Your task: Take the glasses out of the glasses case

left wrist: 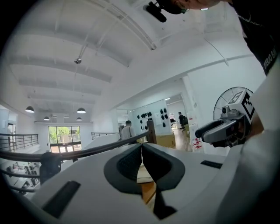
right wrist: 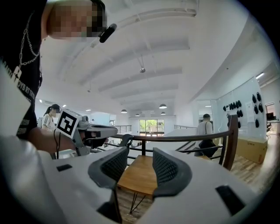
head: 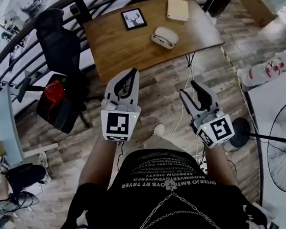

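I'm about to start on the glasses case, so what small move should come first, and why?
Probably step toward the table and lower the right hand-held gripper toward the glasses case. It hangs short of the table with its jaws apart, and the case looks closed.

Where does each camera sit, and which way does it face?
Head view: on the head, looking down at table and glasses case; shirt, left gripper, right gripper show.
Left gripper view: on the left gripper, facing across the room; shirt shows.
Right gripper view: on the right gripper, facing the table; shirt shows.
Shared: each gripper view shows the other.
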Demonstrator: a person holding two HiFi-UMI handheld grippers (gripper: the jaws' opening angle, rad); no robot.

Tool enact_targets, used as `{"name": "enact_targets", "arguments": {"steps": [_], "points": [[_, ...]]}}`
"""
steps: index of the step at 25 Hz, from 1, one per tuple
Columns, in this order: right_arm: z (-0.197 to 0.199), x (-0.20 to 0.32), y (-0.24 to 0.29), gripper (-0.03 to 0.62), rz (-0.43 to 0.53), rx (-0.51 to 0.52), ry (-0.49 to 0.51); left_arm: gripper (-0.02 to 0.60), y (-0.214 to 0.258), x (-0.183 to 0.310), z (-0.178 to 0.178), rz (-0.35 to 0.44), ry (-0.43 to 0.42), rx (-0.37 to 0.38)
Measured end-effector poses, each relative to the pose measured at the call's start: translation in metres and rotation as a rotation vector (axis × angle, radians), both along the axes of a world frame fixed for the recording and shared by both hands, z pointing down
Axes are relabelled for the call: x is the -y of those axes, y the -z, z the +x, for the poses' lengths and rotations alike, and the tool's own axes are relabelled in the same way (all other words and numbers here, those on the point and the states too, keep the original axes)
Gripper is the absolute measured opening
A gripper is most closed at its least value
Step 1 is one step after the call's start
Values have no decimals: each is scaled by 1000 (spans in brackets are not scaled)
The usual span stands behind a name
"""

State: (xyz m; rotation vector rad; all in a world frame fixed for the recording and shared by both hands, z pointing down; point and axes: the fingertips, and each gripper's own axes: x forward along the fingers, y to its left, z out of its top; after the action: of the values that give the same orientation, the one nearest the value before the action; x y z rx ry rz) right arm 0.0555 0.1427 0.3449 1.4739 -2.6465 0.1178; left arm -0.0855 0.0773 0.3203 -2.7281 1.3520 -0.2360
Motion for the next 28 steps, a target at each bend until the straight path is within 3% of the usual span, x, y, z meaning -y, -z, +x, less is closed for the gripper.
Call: {"name": "enact_targets", "arguments": {"steps": [11, 28], "points": [[48, 47, 11, 172, 39, 15, 8, 29, -7, 36, 36, -29, 33, 13], [34, 81, 1, 172, 7, 24, 47, 29, -22, 53, 20, -60, 68, 23]]}}
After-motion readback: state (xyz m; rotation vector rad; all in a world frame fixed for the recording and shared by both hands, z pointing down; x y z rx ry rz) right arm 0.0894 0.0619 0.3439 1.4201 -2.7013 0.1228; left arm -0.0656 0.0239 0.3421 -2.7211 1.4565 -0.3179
